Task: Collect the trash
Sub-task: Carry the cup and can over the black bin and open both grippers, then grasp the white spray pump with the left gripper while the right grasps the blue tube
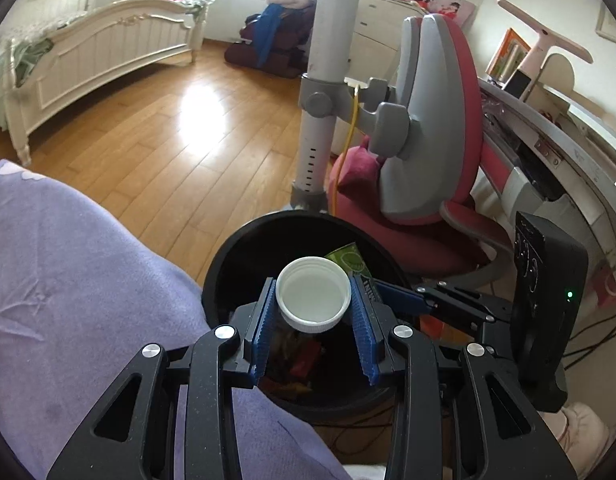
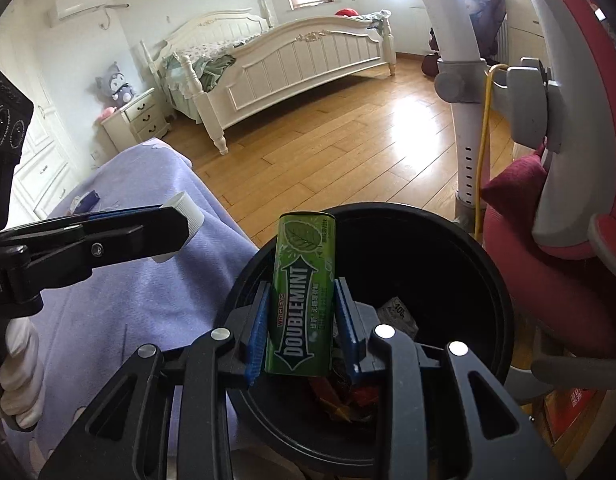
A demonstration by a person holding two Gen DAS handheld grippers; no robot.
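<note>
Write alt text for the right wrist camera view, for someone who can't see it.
The right gripper holds a green Doublemint container upright over a black trash bin with wrappers inside. The left gripper, at left, holds a white cap above a purple blanket.

The bin's [image 1: 224,264] near rim is hidden behind the left gripper [image 1: 313,304]; the trash at its bottom is dark and unreadable. The can's [image 2: 302,296] small print is too fine to read, and the chair [image 2: 568,184] is cut off at right.
</note>
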